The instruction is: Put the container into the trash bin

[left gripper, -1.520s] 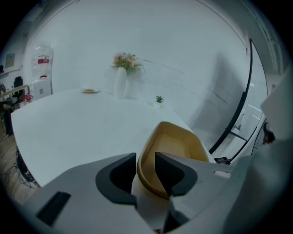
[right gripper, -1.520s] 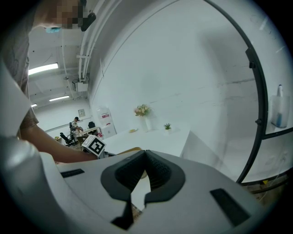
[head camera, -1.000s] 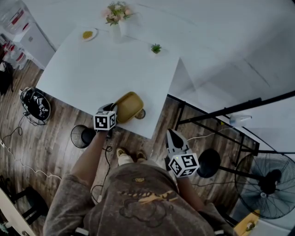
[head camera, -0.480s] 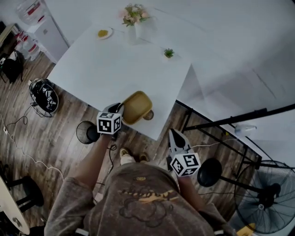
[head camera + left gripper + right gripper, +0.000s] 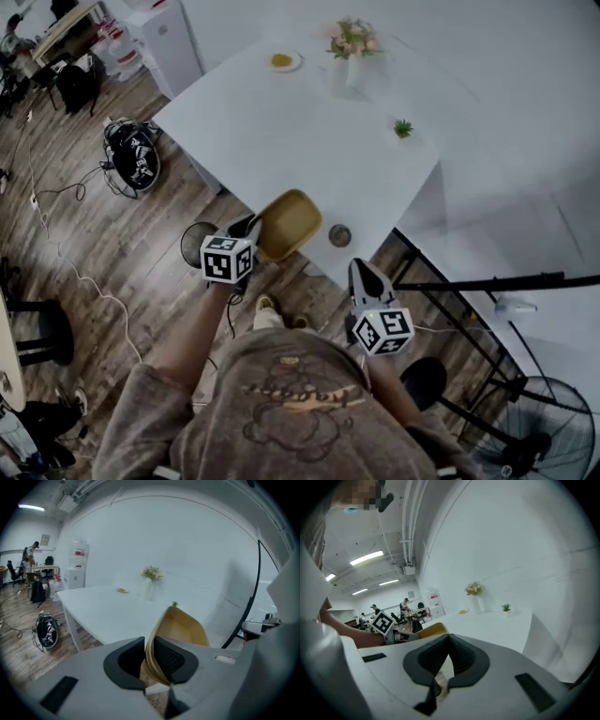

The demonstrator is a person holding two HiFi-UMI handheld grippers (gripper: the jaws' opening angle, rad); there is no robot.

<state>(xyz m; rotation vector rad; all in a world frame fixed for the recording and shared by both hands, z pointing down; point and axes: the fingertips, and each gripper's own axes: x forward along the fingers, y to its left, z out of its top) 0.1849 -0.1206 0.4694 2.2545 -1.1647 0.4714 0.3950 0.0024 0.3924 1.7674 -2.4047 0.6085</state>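
Left hand-held gripper [image 5: 249,226] is clenched on the rim of the yellow container [image 5: 291,222]. The pads pinch its thin wall [image 5: 149,649], and the container [image 5: 183,629] is tipped up on edge. It hangs over the near edge of the white surface [image 5: 281,141], not in the bin. A dark round bin [image 5: 193,242] sits on the floor just left of that gripper. Right hand-held gripper [image 5: 362,269] is clenched with its tips together and nothing between them [image 5: 449,637], off the near corner. A small round object [image 5: 339,235] lies on the surface near that corner. A flower vase [image 5: 351,45], a little plant [image 5: 403,127] and a plate [image 5: 281,61] stand along the far side.
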